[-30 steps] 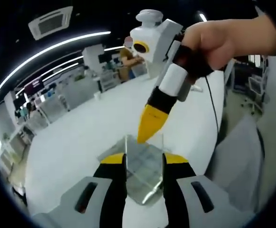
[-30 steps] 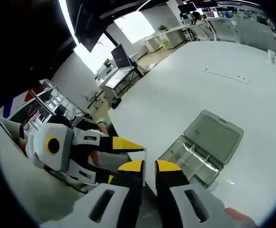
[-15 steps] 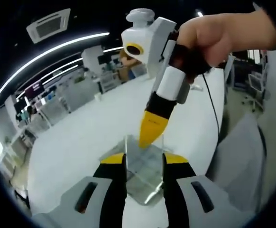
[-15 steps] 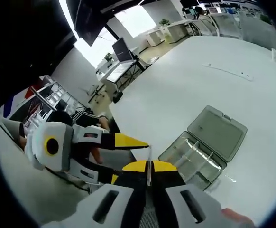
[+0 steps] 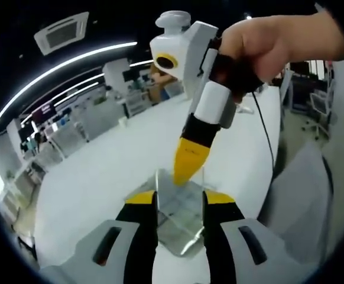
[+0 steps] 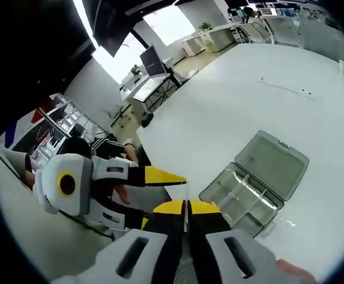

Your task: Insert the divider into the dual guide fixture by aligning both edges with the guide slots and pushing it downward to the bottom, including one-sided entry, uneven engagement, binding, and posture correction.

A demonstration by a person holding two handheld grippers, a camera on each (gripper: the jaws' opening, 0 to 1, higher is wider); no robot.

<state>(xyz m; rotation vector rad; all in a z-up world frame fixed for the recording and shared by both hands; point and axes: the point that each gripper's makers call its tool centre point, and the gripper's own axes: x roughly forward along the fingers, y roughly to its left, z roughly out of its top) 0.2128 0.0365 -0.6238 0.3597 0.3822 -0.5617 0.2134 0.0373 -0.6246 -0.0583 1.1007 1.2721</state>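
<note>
A clear divider plate stands upright between my left gripper's yellow-tipped jaws, which are shut on its two side edges. From above, my right gripper reaches down, shut on the plate's top edge. In the right gripper view the divider shows edge-on as a thin line pinched in my right gripper, and the left gripper comes in from the left. The guide fixture, a clear plastic box with inner slots, lies on the white table with its lid open. The divider hangs above the fixture.
The white table stretches wide around the box, and the box sits near its front edge. A thin strip lies farther back. A black cable runs over the table at the right. A person's hand holds the right gripper.
My right gripper was open a second ago and has shut on the divider's top edge. The left gripper holds as before.
</note>
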